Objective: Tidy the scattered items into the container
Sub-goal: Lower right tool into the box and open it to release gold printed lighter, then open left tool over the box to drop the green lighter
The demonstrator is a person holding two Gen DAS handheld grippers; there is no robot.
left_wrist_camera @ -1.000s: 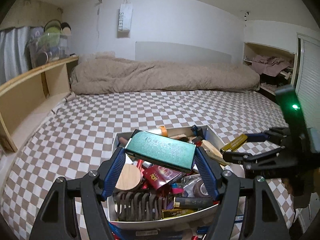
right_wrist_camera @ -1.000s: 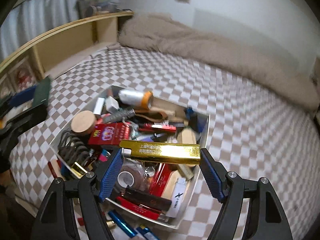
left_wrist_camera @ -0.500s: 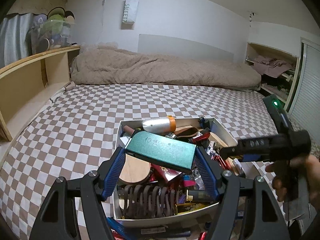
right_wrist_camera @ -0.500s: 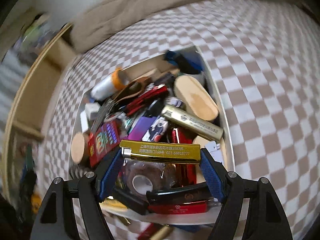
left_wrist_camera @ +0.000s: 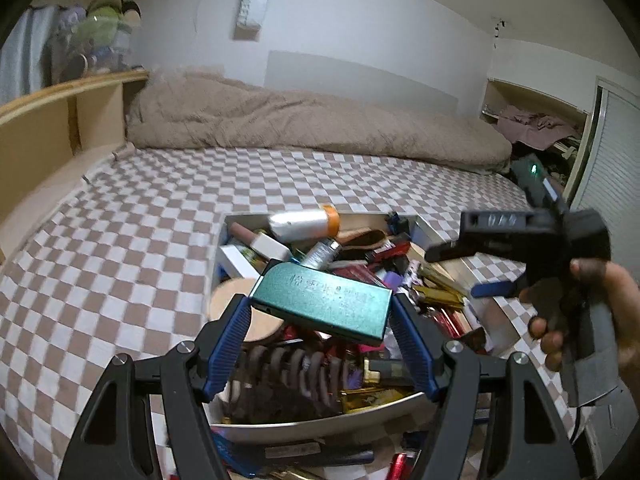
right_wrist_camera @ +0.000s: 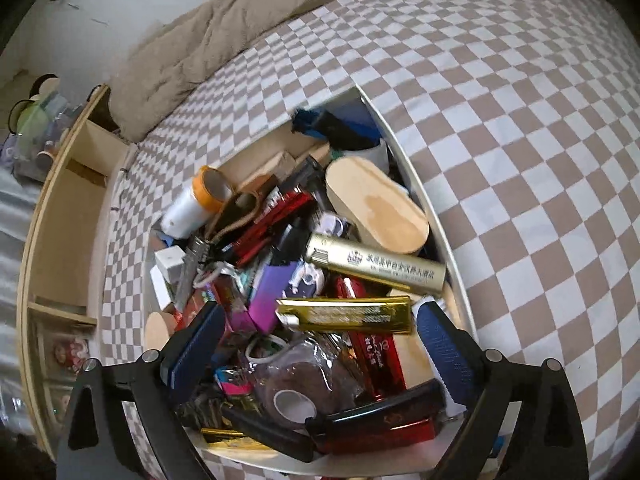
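Over the near end of the container (left_wrist_camera: 320, 428), my left gripper (left_wrist_camera: 320, 311) is shut on a flat green case (left_wrist_camera: 332, 298). The container is a pale box heaped with lighters, tins and tape. In the right wrist view the right gripper (right_wrist_camera: 320, 314) points steeply down into the container (right_wrist_camera: 440, 232), and its jaws are opening. A gold lighter (right_wrist_camera: 348, 314) lies on the pile between them, with a clear gap at the left pad. The left wrist view shows a hand (left_wrist_camera: 580, 312) holding the right gripper (left_wrist_camera: 468, 272) over the box's right side.
The box sits on a brown and white checkered bed sheet (left_wrist_camera: 120, 260). A beige duvet (left_wrist_camera: 300, 124) lies along the far side and a wooden shelf unit (left_wrist_camera: 48, 128) runs along the left. Several loose lighters (left_wrist_camera: 394, 470) lie outside the box's near wall.
The right gripper rolled, tipped down over the box and opened, letting go of the gold lighter onto the pile. The left gripper sank slightly, still holding the green case.
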